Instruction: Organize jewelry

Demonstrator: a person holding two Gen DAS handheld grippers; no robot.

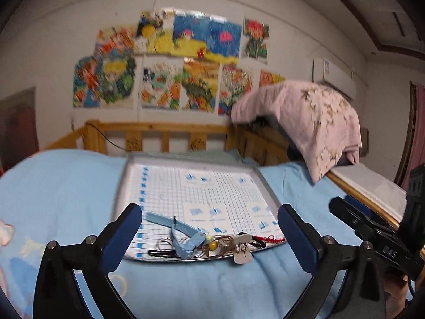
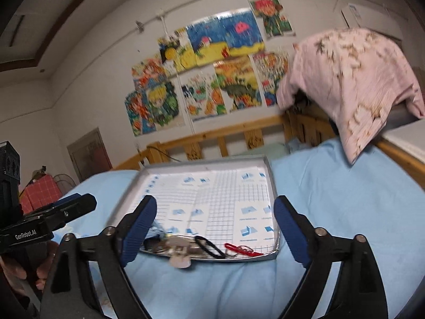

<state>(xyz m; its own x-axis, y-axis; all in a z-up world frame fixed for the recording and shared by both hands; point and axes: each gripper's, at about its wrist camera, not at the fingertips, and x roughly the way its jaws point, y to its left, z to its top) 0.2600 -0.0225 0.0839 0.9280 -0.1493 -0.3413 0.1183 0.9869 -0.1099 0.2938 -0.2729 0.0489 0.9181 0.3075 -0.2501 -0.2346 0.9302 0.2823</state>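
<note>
Jewelry (image 1: 212, 242) lies between left gripper's (image 1: 209, 228) spread fingers (image 1: 124, 234).

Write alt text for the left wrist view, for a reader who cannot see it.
The open left gripper hovers over a blue bedsheet, facing a shallow tray whose near edge holds a jewelry pile: blue ribbon, yellow bead, red cord, metal clip. The right gripper shows at right; colourful drawings cover the wall.

Tray on the bed, jewelry along its near edge

The tray (image 1: 268, 186) lies on the bed sheet (image 1: 66, 186), with the jewelry pile (image 1: 202, 242) at its near rim; the hair clip (image 1: 241, 250) overhangs that rim. Behind the tray stands the bed rail (image 1: 164, 130), the drawings (image 1: 175, 61) on the wall above, and the pillow (image 1: 313, 122) to the right.
</note>
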